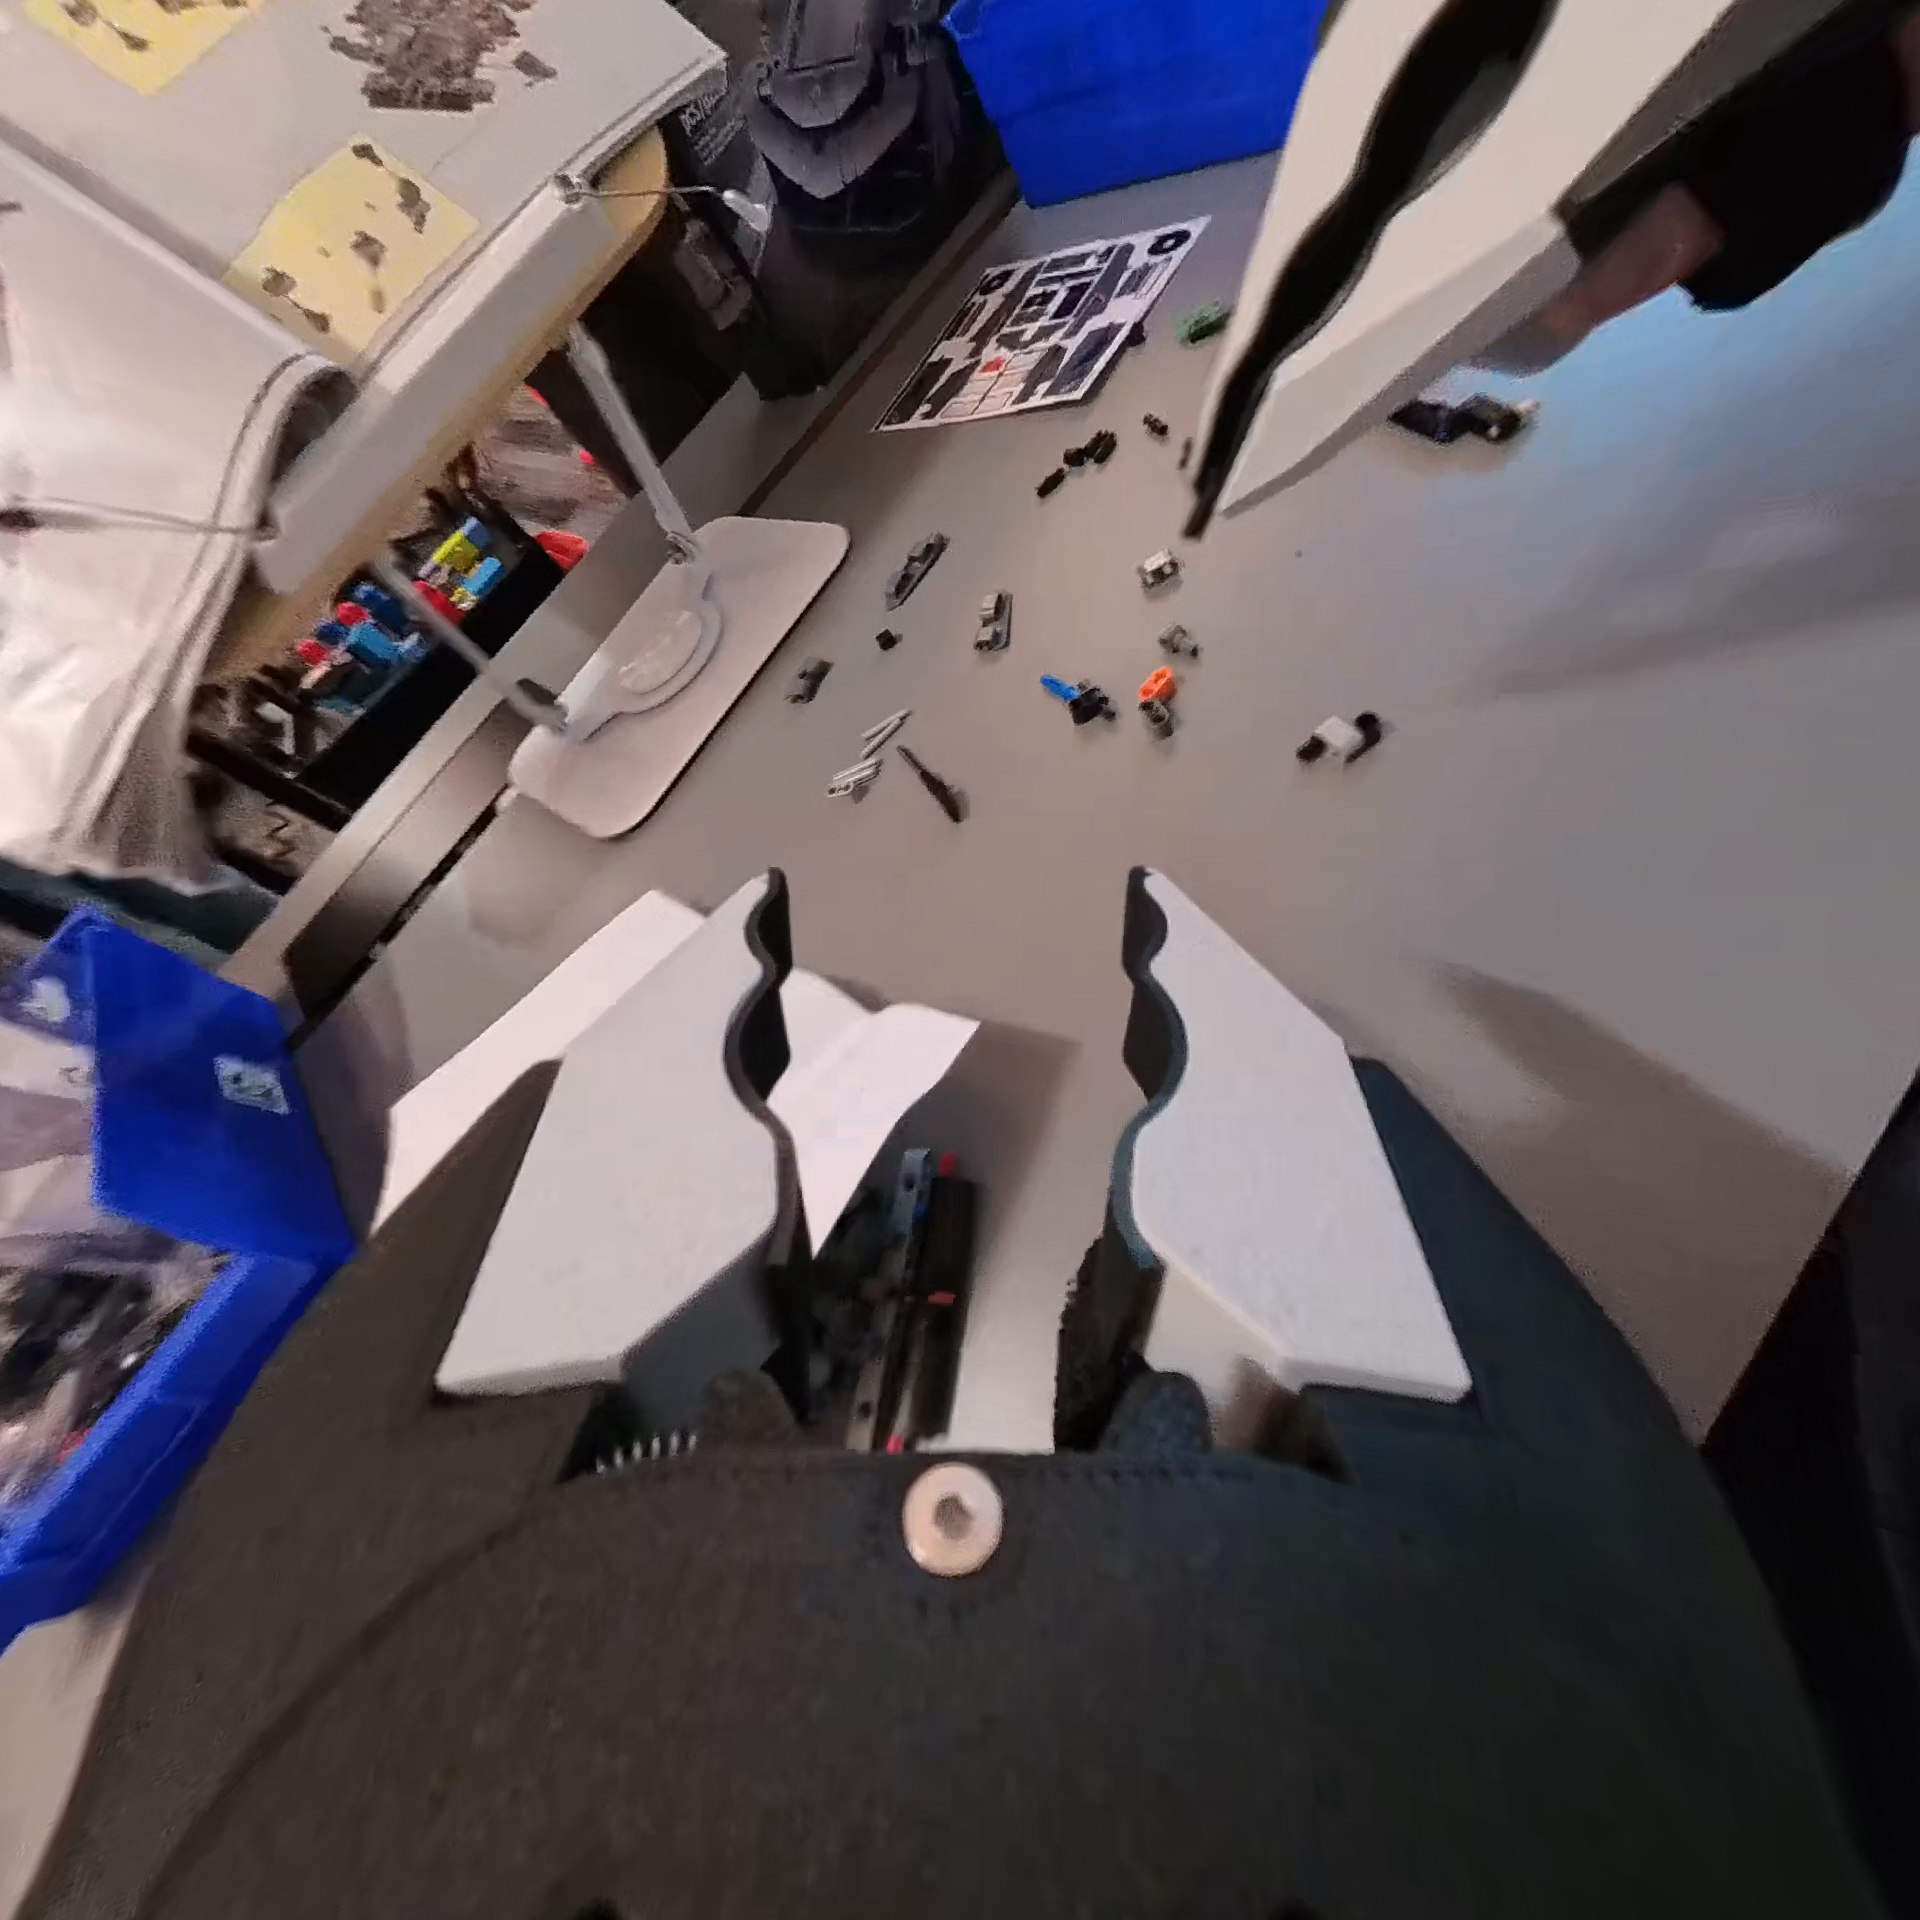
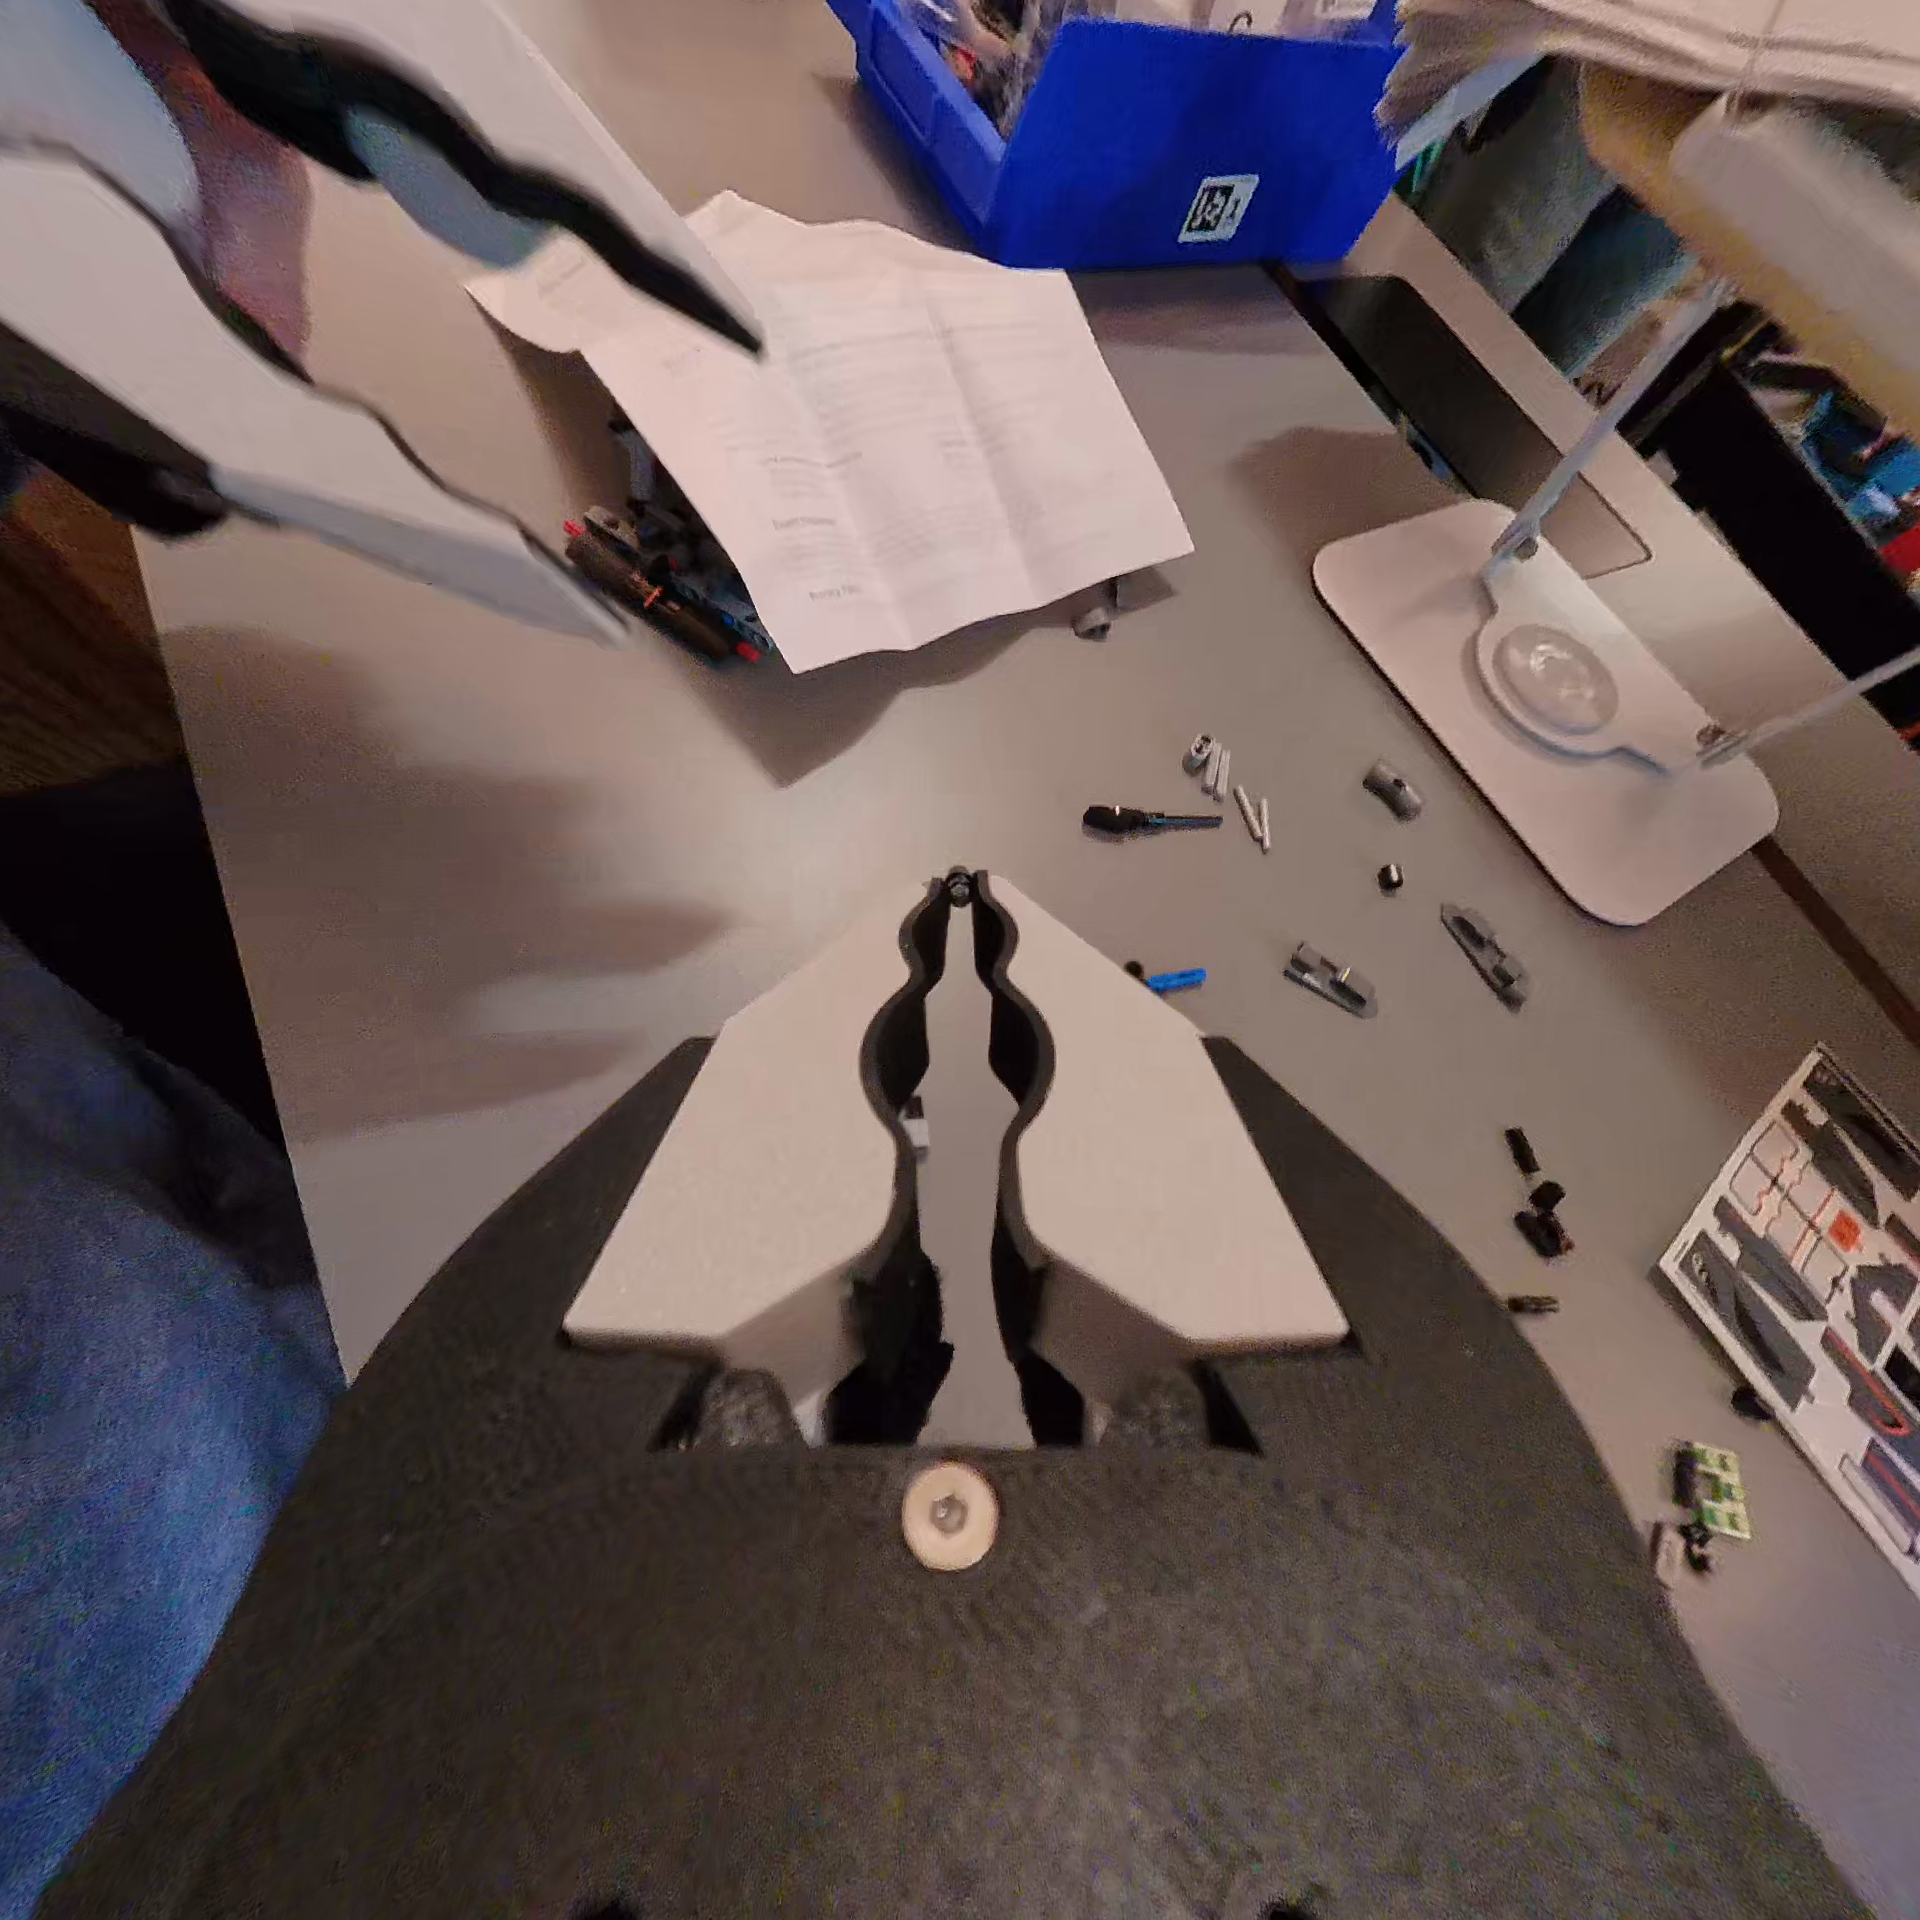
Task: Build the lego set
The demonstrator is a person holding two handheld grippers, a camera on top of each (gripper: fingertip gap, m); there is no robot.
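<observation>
The right hand-held gripper (image 2: 961,891) was seen pinched on a small black pin (image 2: 957,886) at its very tips, held above the bench (image 2: 520,831). Ahead and to its left, the part-built assembly (image 2: 665,587) lay half under a paper sheet (image 2: 883,436), long axis slanting away leftward. The left hand-held gripper (image 1: 954,883) was spread and empty, the assembly (image 1: 914,1288) lying directly beneath it, nearer this one.

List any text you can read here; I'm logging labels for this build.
White paper sheet: faint print, too blurred to read.
Sticker sheet: graphics, no legible words.
Square tag on the blue bin: a coded pattern, not words.
Yellow notes: smeared, unreadable.
Nothing here can be quoted.
</observation>
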